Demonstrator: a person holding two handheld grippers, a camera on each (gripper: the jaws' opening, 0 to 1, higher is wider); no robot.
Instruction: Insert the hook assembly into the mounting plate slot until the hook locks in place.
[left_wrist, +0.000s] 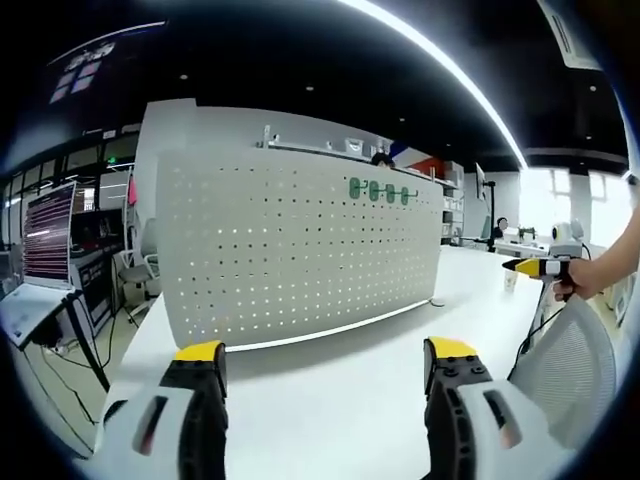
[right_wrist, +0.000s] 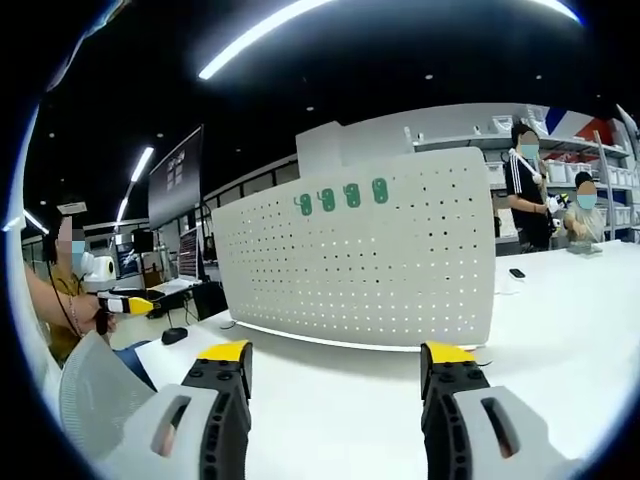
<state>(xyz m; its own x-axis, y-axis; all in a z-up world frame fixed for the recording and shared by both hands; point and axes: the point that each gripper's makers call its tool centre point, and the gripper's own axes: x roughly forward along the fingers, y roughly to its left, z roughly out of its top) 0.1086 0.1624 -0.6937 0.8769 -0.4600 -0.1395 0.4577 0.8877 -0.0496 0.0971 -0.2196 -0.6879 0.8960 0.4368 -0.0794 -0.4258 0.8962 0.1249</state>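
Left hand-held gripper (left_wrist: 325, 365) view: laptop (left_wrist: 45, 250) beside pegboard (left_wrist: 300, 240)

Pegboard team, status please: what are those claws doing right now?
Left claw open, empty. Right claw open, empty. White pegboard upright on the table, four green hooks along its top row. Nothing in the way.

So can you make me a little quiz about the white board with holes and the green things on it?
1. How many green hooks sit on the pegboard?
2. True or false: the right claw is holding a hook.
3. The pegboard is A) lying flat, B) standing upright on the white table, C) hanging from the ceiling.

Key: 1. Four, in a row near the top edge. 2. False; both it and the left claw are open and empty. 3. B.
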